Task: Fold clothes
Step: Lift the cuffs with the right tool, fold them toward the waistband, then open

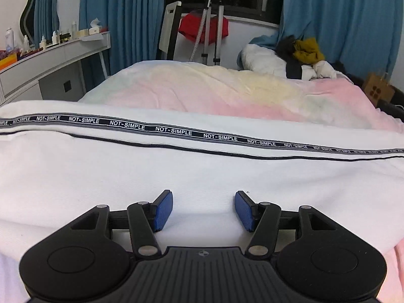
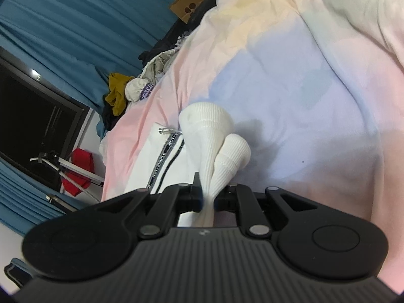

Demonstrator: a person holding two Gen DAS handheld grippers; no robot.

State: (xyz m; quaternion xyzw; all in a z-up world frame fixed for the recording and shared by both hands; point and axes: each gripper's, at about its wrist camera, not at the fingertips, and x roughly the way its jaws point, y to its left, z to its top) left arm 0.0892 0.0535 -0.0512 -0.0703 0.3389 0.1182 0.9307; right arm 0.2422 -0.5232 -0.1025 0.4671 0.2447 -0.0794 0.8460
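White trousers (image 1: pixel 176 171) with a black "NOT-SIMPLE" side stripe lie across the near part of the bed. My left gripper (image 1: pixel 204 208) is open, its blue pads (image 1: pixel 164 210) resting just above the white fabric, holding nothing. In the right wrist view my right gripper (image 2: pixel 208 197) is shut on the ribbed white cuffs (image 2: pixel 217 146) of the trousers, which bunch out beyond the jaws and are lifted above the bedspread. The striped leg (image 2: pixel 161 161) trails down to the left of them.
A pastel pink, yellow and blue bedspread (image 1: pixel 227 93) covers the bed. A pile of clothes (image 1: pixel 290 55) lies at the far right corner. A white dresser (image 1: pixel 50 60) stands left, blue curtains (image 1: pixel 121 12) and a rack with a red garment (image 1: pixel 202 27) behind.
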